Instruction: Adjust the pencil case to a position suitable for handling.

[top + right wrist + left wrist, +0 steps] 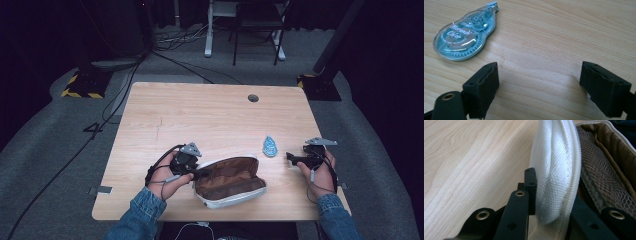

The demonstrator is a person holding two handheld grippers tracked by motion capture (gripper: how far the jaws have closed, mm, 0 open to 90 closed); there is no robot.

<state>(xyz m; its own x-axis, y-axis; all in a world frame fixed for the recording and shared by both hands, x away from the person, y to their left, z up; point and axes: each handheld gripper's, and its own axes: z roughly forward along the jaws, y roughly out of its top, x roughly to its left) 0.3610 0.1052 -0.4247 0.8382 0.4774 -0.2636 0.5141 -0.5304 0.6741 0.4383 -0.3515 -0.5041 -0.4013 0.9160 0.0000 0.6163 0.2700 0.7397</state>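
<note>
Left gripper [202,173] pinches the white fabric rim of the open brown-lined pencil case [231,182]; right gripper [290,156] spread wide near the translucent blue correction-tape dispenser [270,146]

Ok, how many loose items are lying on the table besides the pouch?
1: a correction tape dispenser, lying flat on the table between the open pouch and the right gripper. The pouch's inside is partly out of sight, so more could be in there.
</note>
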